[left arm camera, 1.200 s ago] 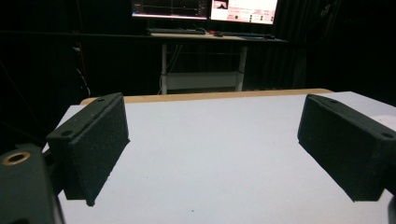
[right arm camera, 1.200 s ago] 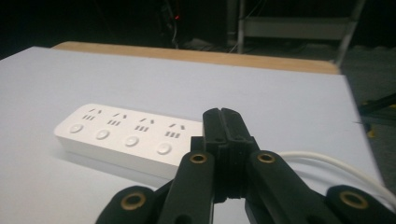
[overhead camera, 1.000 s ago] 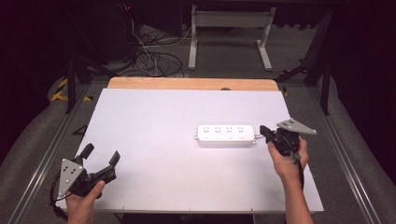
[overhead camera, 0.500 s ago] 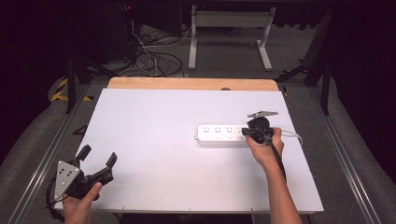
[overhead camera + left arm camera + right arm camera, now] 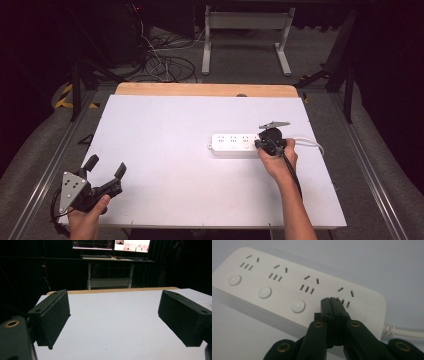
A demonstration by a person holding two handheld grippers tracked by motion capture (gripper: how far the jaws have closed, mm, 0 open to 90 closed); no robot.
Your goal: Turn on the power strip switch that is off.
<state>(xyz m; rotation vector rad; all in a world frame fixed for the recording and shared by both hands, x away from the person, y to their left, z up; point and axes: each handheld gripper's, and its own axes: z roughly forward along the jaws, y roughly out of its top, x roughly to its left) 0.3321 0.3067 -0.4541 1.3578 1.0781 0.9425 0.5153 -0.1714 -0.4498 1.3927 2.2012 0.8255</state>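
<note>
A white power strip (image 5: pixel 232 144) lies flat on the white table (image 5: pixel 165 150), right of centre, its cord (image 5: pixel 310 142) leading off to the right. My right gripper (image 5: pixel 261 145) is shut with nothing between its jaws. In the right gripper view its closed tips (image 5: pixel 331 301) sit over the strip (image 5: pixel 287 282) at the socket group nearest the cord (image 5: pixel 407 332). Three round buttons show to their left. My left gripper (image 5: pixel 106 166) is open at the near left corner, its jaws wide apart above bare table (image 5: pixel 113 320).
A wooden strip (image 5: pixel 205 90) edges the table's far side. Behind it are cables on the floor (image 5: pixel 165 65) and a white desk frame (image 5: pixel 245 30). Monitors (image 5: pixel 112 243) glow on a desk beyond the table.
My right gripper has moved left from beyond the strip's cord end to over the strip's last socket group. The left gripper has barely shifted.
</note>
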